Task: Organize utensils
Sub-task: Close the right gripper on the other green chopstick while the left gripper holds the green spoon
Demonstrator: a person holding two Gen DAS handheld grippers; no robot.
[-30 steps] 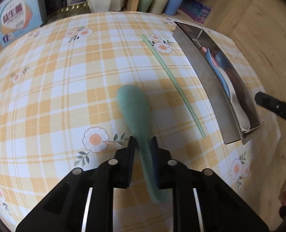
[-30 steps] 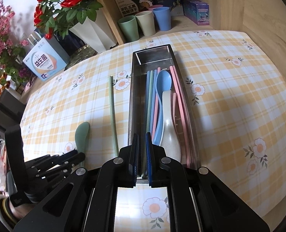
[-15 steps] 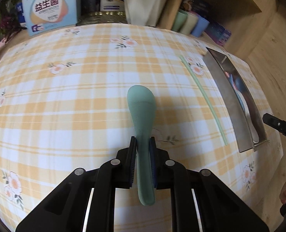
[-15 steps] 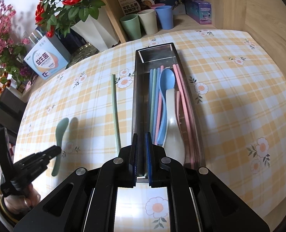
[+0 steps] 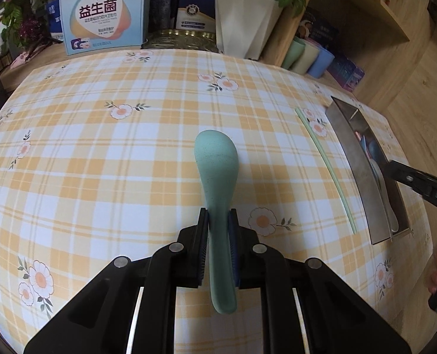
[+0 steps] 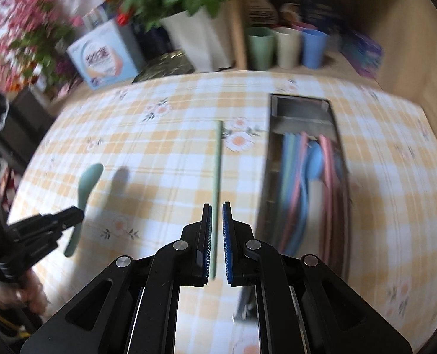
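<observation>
The left claw (image 5: 218,221) is pinching the green spoon (image 5: 217,177) by its handle, low in the middle of the frame, bowl pointing up-frame over the checked cloth (image 5: 100,162). The right claw (image 6: 216,215) is nearly pressed together, a thin gap left between its blue pads, holding nothing; in its blurred view one green chopstick (image 6: 217,177) lies on the cloth and runs up from that gap, but whether the pads touch it I cannot tell. Right of it sits the steel tray (image 6: 341,159), holding pink, green and blue sticks, a blue spoon and a white one. Their exact count is lost in the blur. At upper left of the left view stands a box (image 5: 103,14) reading "益生菌". Three cups (image 6: 286,47), green, cream and blue, line the shelf at upper right.
</observation>
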